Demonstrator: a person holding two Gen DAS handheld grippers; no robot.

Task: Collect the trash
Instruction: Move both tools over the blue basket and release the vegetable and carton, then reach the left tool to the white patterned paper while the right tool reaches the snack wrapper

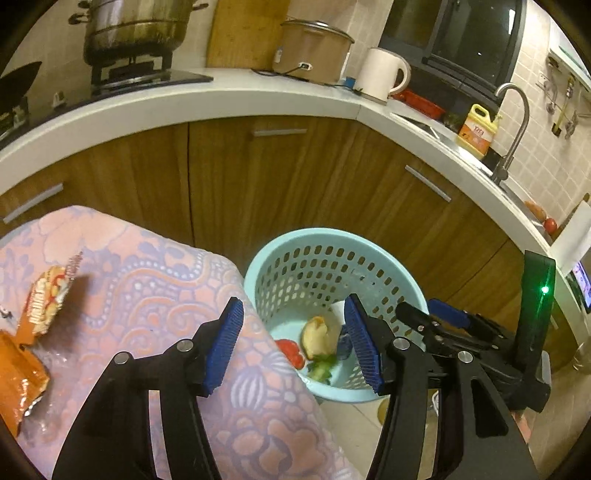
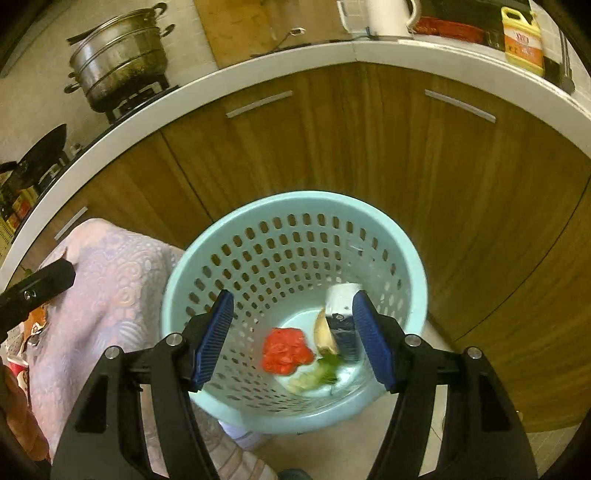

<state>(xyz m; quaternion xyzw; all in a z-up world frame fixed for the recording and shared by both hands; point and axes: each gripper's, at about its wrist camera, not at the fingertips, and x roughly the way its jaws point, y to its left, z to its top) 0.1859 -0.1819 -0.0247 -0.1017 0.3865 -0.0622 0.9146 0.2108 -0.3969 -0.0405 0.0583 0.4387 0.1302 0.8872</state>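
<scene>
A light blue perforated trash basket (image 2: 207,258) stands on the floor by the wooden cabinets; it also shows in the left wrist view (image 1: 280,243). Inside lie a red scrap (image 2: 284,349), a yellowish peel (image 2: 325,332), green scraps (image 2: 321,373) and a white and dark carton (image 2: 341,314). My right gripper (image 2: 291,339) is open and empty above the basket's mouth. My left gripper (image 1: 293,339) is open and empty over the edge of a table with a pink patterned cloth (image 1: 147,280). Orange snack wrappers (image 1: 44,302) lie on that cloth at the left.
A curved white counter (image 1: 221,99) with wooden cabinets (image 1: 277,177) runs behind the basket. On it stand a steel pot (image 1: 136,29) on a stove, a rice cooker (image 1: 314,48), a white kettle (image 1: 382,72), a yellow bottle (image 1: 476,129) and a sink tap (image 1: 513,125).
</scene>
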